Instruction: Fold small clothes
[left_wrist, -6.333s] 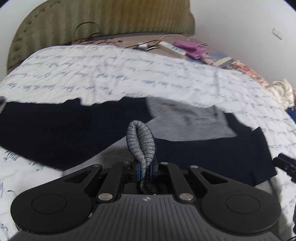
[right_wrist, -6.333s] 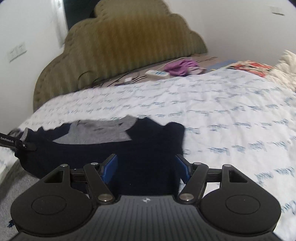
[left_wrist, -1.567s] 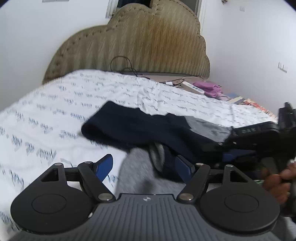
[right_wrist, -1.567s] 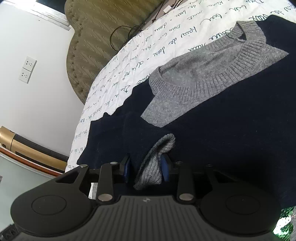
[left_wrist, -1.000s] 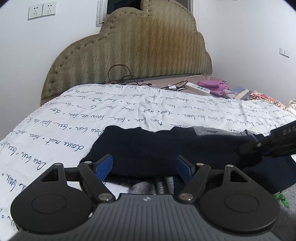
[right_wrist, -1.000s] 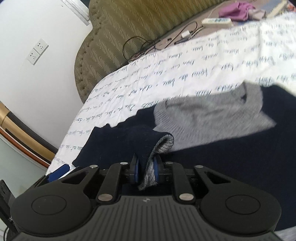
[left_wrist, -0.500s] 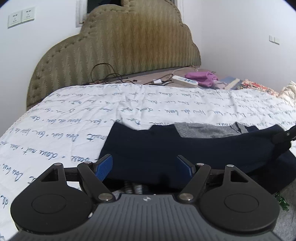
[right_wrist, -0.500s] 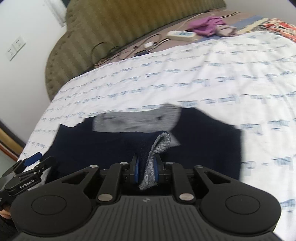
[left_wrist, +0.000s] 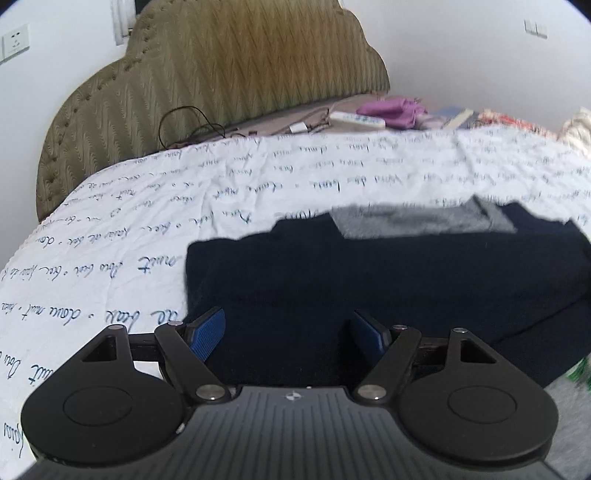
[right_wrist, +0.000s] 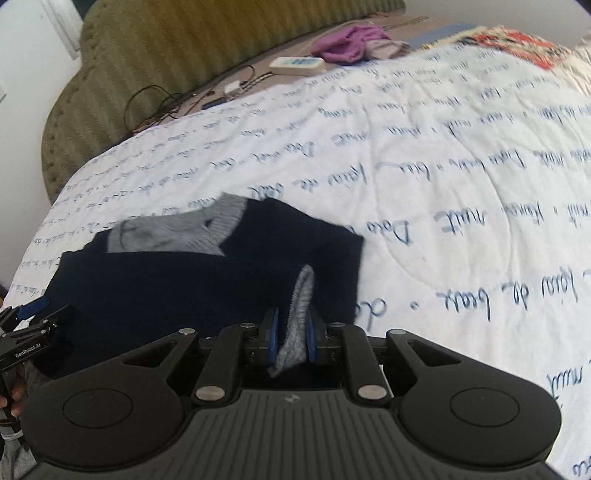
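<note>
The jaws of the left gripper (left_wrist: 288, 334) are standing wide apart with nothing pinched between them, hovering over the near edge of the navy sweater (left_wrist: 369, 280), which is lying on the bed's white quilt (left_wrist: 184, 206) printed with blue script. The sweater's grey collar (left_wrist: 417, 221) is showing at the far side, toward the olive headboard (left_wrist: 229, 70). A tangle of black cable (left_wrist: 188, 123) is lying at the foot of the headboard, and a purple cloth (left_wrist: 391, 110) beside a white power strip (left_wrist: 356, 120) is sitting further right.

From the right wrist view, the left gripper is showing at the left edge, beside the sweater's left side. The jaws of the right gripper (right_wrist: 290, 334) are standing narrow, pinching a grey ribbed cuff (right_wrist: 299, 314) of the sweater and holding it up over the navy body, near the sweater's right edge. To the right, bare quilt is stretching away.
</note>
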